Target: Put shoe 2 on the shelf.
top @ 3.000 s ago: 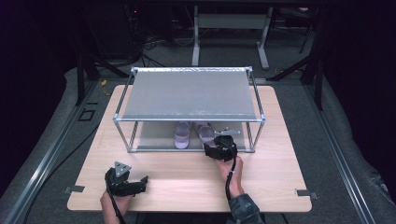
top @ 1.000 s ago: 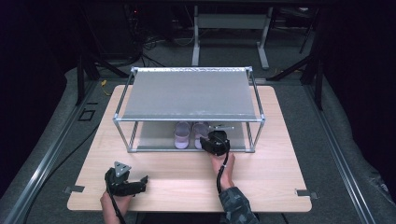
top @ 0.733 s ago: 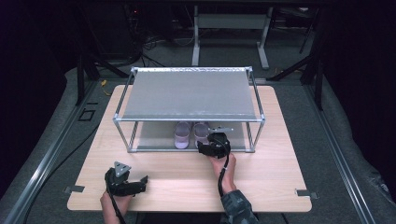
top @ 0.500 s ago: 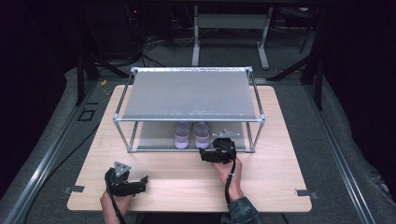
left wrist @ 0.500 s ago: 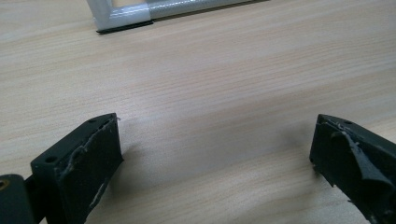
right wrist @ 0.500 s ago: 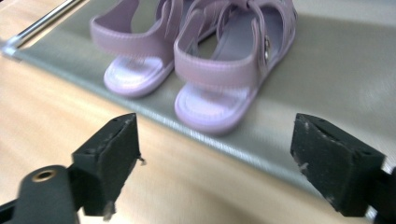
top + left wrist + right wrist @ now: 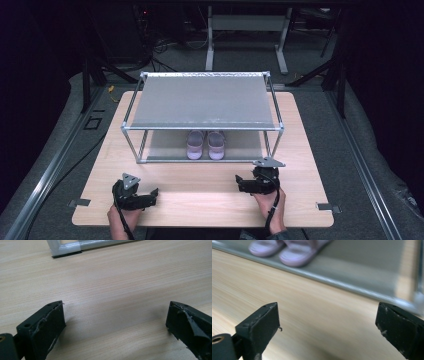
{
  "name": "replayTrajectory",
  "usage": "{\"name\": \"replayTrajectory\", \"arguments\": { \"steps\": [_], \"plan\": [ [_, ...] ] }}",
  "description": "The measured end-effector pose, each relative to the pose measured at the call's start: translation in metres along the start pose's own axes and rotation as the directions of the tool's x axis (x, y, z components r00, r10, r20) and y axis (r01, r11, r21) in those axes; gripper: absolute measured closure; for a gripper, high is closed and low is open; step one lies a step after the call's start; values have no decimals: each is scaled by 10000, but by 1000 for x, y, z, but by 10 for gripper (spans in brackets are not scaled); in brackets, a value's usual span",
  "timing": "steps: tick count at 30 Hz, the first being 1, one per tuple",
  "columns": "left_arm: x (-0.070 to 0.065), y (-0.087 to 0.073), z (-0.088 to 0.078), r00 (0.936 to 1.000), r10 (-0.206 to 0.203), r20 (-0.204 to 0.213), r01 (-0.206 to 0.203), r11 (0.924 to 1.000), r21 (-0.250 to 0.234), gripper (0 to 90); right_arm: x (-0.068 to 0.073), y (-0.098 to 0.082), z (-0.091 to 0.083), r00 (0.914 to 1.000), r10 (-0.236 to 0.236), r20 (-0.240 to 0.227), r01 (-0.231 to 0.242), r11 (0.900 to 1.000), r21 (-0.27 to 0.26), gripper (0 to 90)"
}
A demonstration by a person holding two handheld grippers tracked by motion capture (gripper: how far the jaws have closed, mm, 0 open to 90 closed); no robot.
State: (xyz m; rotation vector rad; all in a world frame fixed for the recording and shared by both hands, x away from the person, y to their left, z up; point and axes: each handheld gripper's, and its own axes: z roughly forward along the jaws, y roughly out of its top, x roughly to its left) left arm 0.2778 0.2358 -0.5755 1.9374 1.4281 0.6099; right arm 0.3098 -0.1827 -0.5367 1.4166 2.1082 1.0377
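Pair of slippers sits on the rack's bottom shelf. Right gripper, jaws just opened and empty, near the desk's front edge; left gripper spread, empty. Placing looks finished.

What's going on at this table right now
A person holds a two-jaw gripper in each hand at a wooden table. A pair of small lilac shoes stands side by side on the lower shelf of a metal shoe rack. The right gripper has just been opening its jaws and has drawn back from the rack; nothing is between them. The left gripper rests near the front edge of the table, jaws open and empty.
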Motion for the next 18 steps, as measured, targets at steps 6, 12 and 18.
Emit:
{"name": "replayTrajectory", "arguments": {
  "steps": [6, 12, 18],
  "plan": [
    [0, 0, 0, 10000, -3, -4, 3, 10000, 13, 19, -31, -27, -17, 9961, 510, 718, -510, 9987, -23, 27],
    [0, 0, 0, 10000, -4, -12, 4, 10000, 11, 19, -62, -48, -29, 9842, 1168, 1329, -1119, 9928, -438, 1],
    [0, 0, 0, 10000, -4, -22, 4, 10000, 13, 19, -78, -57, -32, 9851, 1570, 703, -1507, 9847, -875, 0]
  ]
}}
